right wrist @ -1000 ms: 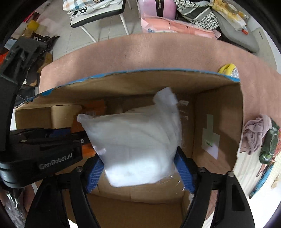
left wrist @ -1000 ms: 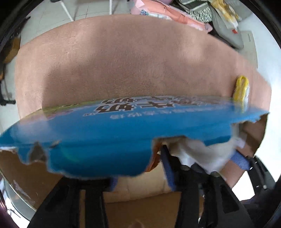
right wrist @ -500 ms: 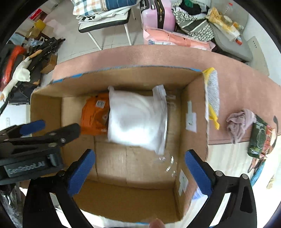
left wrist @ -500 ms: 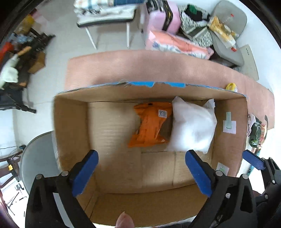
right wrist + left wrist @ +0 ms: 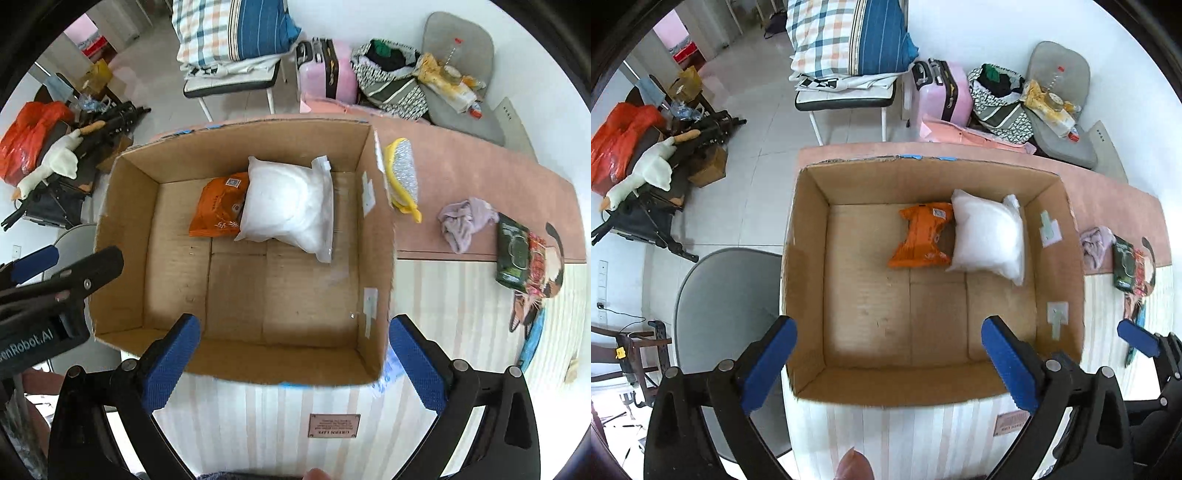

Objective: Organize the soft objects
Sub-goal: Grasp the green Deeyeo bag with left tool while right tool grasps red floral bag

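Observation:
An open cardboard box (image 5: 809, 280) (image 5: 125, 236) stands on the table. Inside, at its far side, a white soft pack (image 5: 988, 236) (image 5: 288, 206) lies partly over an orange pack (image 5: 923, 236) (image 5: 218, 206). My left gripper (image 5: 890, 362) is open and empty, high above the box's near wall. My right gripper (image 5: 295, 358) is open and empty above the near wall too. To the right of the box lie a yellow-handled scrubber (image 5: 402, 177), a lilac cloth (image 5: 465, 225) (image 5: 1095, 245) and a green wipes pack (image 5: 513, 254) (image 5: 1123, 266).
The table has a pink mat (image 5: 480, 173) at the back and a striped cloth (image 5: 461, 314) in front. A grey chair (image 5: 727, 295) stands left of the box. Beyond are a chair with folded bedding (image 5: 849, 48), a pink suitcase (image 5: 942, 96) and floor clutter.
My right gripper has let go of the white pack, which now lies in the box. Both grippers have opened and risen well above the box. The blue flap no longer blocks the left view.

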Demonstrator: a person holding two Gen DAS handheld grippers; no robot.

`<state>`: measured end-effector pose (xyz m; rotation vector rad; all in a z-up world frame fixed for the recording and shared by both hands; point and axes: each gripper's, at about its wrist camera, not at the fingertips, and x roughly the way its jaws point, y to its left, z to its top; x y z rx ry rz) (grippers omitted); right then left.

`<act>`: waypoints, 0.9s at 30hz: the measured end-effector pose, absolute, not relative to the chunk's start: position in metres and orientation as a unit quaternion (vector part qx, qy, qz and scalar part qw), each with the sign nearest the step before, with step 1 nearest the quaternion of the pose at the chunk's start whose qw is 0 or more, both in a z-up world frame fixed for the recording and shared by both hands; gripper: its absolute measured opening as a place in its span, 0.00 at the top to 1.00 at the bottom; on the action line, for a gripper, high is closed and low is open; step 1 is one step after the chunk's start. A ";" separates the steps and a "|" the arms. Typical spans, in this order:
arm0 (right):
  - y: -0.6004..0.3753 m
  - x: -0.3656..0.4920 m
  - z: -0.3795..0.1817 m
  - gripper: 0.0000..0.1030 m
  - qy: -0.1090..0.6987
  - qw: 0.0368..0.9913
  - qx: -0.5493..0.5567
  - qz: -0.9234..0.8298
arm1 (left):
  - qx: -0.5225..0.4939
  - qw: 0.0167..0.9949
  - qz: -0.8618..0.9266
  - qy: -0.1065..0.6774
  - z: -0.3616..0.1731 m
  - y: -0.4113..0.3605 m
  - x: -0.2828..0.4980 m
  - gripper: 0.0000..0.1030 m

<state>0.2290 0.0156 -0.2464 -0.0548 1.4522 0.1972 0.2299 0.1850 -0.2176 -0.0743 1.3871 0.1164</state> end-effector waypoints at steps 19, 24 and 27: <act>-0.082 0.198 -0.186 0.00 0.612 0.783 0.068 0.085 | 0.024 0.821 0.046 0.569 -0.145 0.104 0.211 0.01; -0.156 0.220 -0.186 0.00 0.616 0.782 0.090 0.036 | 0.039 0.816 0.000 0.577 -0.155 0.034 0.249 0.01; -0.225 0.243 -0.196 0.00 0.620 0.777 0.112 -0.013 | 0.050 0.800 -0.027 0.598 -0.174 -0.015 0.279 0.01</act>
